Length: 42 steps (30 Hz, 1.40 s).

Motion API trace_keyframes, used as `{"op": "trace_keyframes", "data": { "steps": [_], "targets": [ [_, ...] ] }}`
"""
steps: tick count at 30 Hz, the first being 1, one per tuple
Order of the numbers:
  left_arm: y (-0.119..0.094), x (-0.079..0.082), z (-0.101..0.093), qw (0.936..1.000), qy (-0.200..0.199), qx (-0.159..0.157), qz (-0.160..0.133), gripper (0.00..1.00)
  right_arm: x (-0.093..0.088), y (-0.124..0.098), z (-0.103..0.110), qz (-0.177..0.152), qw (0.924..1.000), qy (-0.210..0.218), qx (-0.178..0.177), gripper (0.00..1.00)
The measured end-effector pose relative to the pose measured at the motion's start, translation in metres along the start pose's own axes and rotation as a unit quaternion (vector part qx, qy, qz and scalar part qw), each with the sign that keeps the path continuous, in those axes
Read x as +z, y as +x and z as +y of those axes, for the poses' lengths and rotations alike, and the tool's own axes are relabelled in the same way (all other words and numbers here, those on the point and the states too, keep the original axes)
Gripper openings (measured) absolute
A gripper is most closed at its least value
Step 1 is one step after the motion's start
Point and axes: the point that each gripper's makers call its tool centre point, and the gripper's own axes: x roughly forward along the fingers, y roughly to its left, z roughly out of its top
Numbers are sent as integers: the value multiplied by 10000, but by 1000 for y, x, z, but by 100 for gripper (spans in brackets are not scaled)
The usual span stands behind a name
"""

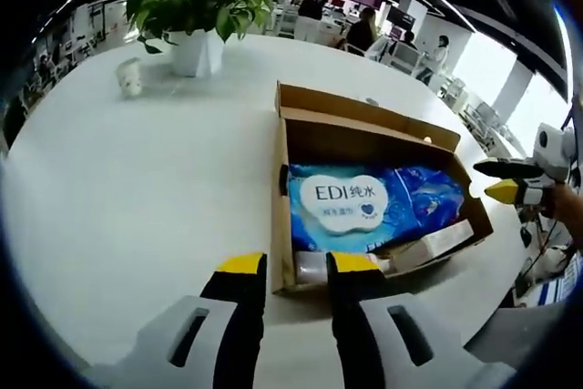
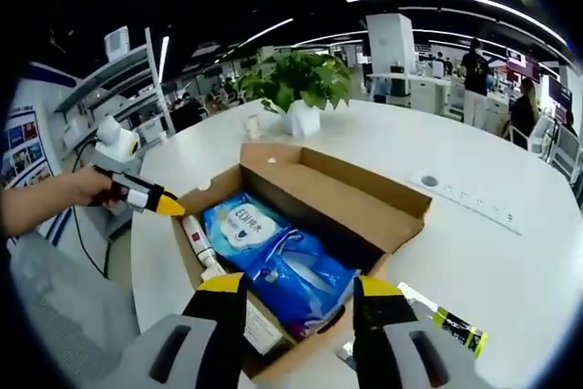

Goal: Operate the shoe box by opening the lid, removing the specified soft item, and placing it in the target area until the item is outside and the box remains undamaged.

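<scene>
An open brown cardboard shoe box [image 1: 287, 216] [image 2: 383, 202] lies on the white table, its lid [image 1: 364, 108] folded back. Inside lies a soft blue wet-wipe pack [image 1: 364, 207] [image 2: 273, 252] with a white "EDI" label, and a white tube [image 1: 428, 248] [image 2: 196, 239] lies along one end wall. My left gripper [image 1: 299, 266] is open, its yellow tips just short of the box's near end; it also enters the right gripper view [image 2: 159, 202]. My right gripper [image 2: 301, 286] is open over the box's near long wall, and its tips appear in the left gripper view [image 1: 501, 179].
A potted plant [image 1: 196, 6] [image 2: 301, 88] and a paper cup [image 1: 130, 77] [image 2: 252, 123] stand at the far side of the table [image 1: 137, 189]. A small tube with a yellow-green label [image 2: 451, 325] lies beside the box. A socket [image 2: 428, 181] is set in the tabletop. People sit behind.
</scene>
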Motion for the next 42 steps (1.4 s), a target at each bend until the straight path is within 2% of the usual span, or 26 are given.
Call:
{"op": "trace_keyframes", "data": {
  "steps": [3, 8, 12, 18, 25, 31, 35, 42],
  "targets": [
    [0, 1, 3, 9999, -136, -2, -54, 18, -1, 9, 3, 32, 10000, -15, 14, 39],
    [0, -1, -1, 9989, -423, -180, -133, 13, -1, 24, 9, 59, 10000, -53, 27, 34],
    [-1, 0, 3, 9992, -384, -56, -138, 6, -2, 34, 14, 88, 9999, -85, 36, 30],
    [0, 0, 1, 9984, -528, -70, -161, 5, -5, 49, 20, 163, 9998, -5, 71, 26],
    [0, 0, 1, 9989, -450, -13, -95, 5, -6, 66, 32, 246, 9996, 46, 144, 25],
    [3, 3, 8, 9988, -469, -30, -101, 5, -5, 83, 38, 349, 9992, 65, 183, 21],
    [5, 4, 11, 9990, -440, -26, -96, 5, -6, 93, 34, 449, 9990, -83, -20, 21],
    [6, 5, 14, 9991, -416, -5, -89, 5, -11, 108, 35, 656, 9978, -40, -42, 20]
  ]
}}
